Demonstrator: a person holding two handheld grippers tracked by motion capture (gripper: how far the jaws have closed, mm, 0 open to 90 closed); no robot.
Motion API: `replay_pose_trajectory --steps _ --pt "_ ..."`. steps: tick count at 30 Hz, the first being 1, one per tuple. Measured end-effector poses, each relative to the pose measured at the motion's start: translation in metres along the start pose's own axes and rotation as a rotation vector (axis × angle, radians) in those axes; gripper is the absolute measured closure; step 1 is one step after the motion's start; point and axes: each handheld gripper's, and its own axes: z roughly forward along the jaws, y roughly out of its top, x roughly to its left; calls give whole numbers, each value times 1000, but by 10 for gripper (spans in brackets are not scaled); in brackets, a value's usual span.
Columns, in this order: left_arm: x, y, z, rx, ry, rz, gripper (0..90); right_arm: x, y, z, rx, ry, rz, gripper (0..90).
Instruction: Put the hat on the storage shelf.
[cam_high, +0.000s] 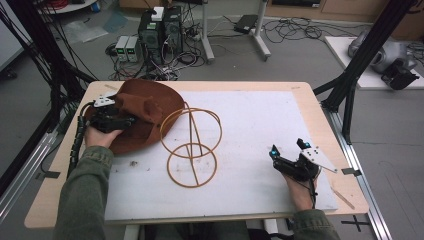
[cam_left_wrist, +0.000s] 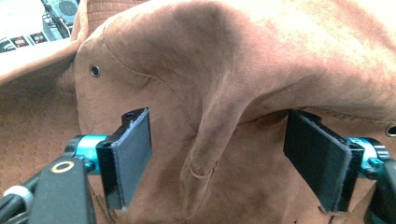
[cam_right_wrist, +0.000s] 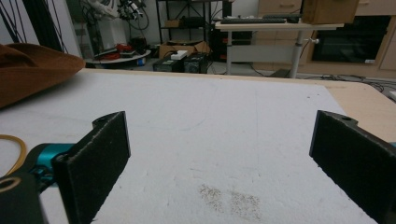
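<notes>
At the desk's (cam_high: 320, 120) far left corner the brown hat (cam_high: 145, 107) lies beside the wire stand (cam_high: 192, 142), not yet on it; the left gripper (cam_high: 125, 121) reaches its crown, so judging by this, grasp and placing remain. The left gripper view shows jaws wide around a crown fold (cam_left_wrist: 210, 140), ungripped. The right gripper (cam_high: 287, 150) hovers wide open, empty, over the white mat (cam_right_wrist: 224, 135).
</notes>
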Motion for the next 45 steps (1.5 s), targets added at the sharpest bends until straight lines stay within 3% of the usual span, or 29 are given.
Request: replay_pose_trajectory --steps 2,3,5,6,7,8,10,11,16,20,31,35,45 --pt "0 0 0 -1 -11 -8 272 0 0 0 7 5 0 43" --pt "0 -1 1 3 -17 -8 344 0 0 0 4 3 -5 43" --pt "-2 -2 3 16 -14 -6 394 0 0 0 5 6 5 43" --pt "-3 -2 4 25 -12 -8 532 -1 0 1 18 9 9 43" --pt "-5 -3 5 35 -10 -5 532 -1 0 1 18 9 9 43" --pt "-6 -3 6 52 7 -2 592 -1 0 1 20 11 10 43" --pt "-6 -4 6 87 31 15 808 -1 0 1 21 9 10 43" --pt "-5 -3 5 90 31 16 860 -1 0 1 19 8 13 43" --pt "-8 -1 -1 49 64 18 867 -1 0 1 22 9 9 43" --pt "-7 -3 -2 40 48 10 870 -1 0 1 22 9 7 43" --pt "-12 -3 -11 -14 89 34 870 -1 -1 0 22 7 13 43" --pt "-14 -6 -17 -50 117 27 870 -2 -1 0 20 4 9 43" --pt "-18 0 -42 -135 165 58 870 -2 -1 0 22 -2 5 43"
